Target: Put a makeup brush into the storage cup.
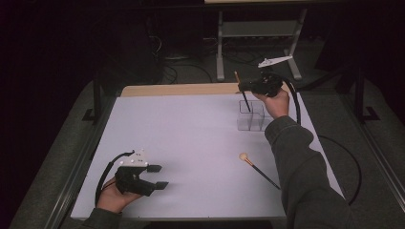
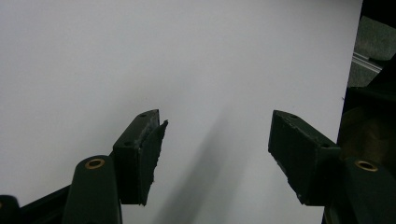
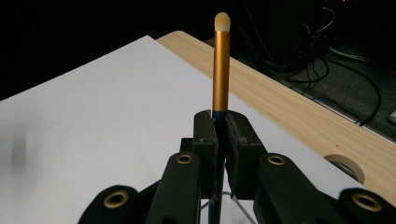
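My right gripper [image 1: 244,86] is shut on a makeup brush [image 3: 221,65] with a gold ferrule and a small pale tip. It holds the brush upright over a clear two-part holder [image 1: 251,116] at the back right of the white mat, and the brush's dark handle [image 1: 245,101] reaches down into the holder's left part. A second brush [image 1: 258,169] with a round pale head lies flat on the mat, in front of the holder. Near the front left corner, my left gripper [image 1: 158,176] rests low over the mat, open, nothing between its jaws [image 2: 212,154].
The white mat [image 1: 191,143] covers a wooden table [image 1: 181,89] whose bare strip shows at the back. A round cable hole [image 3: 344,164] sits in that strip. A metal stand and cables [image 1: 258,43] stand on the floor behind. The right sleeve [image 1: 301,171] crosses the mat's right side.
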